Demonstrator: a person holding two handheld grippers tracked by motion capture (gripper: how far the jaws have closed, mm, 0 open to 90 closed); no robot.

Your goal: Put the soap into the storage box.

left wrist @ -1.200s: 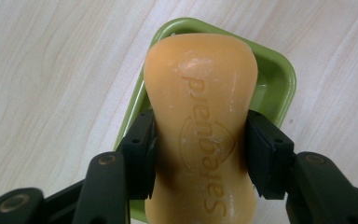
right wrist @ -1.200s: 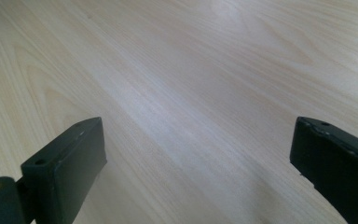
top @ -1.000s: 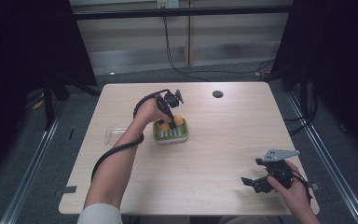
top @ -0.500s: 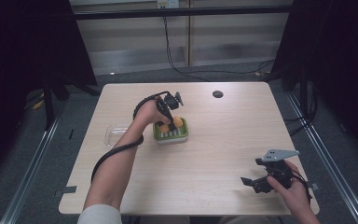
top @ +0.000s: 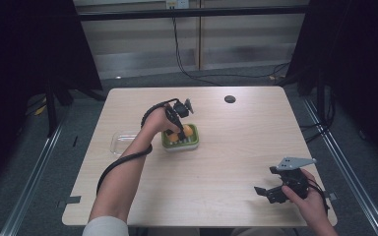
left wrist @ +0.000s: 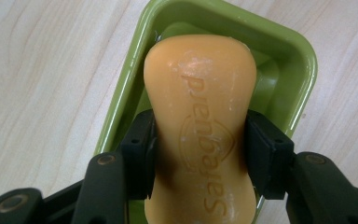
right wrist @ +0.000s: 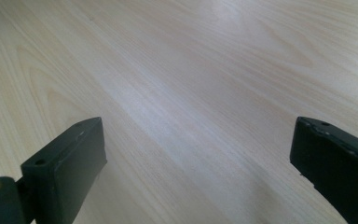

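Pale wood table (top: 226,157) is seen carrying a green dish (top: 181,138) near its middle, with a clear tray (top: 120,142) just left of it. The left gripper (top: 179,129) is held over the dish, clenched on an orange soap (left wrist: 200,126); both jaws are pressed against the bar's narrowed waist. The soap is seen above the dish's hollow, its far end over the ribbed floor; contact with that floor cannot be told. The right gripper (top: 275,189) is held near the table's right front corner, jaws spread wide, nothing between them.

Judged progress: grasp made, bar brought to the dish. Left to do: bar to be lowered, released, gripper to be withdrawn.
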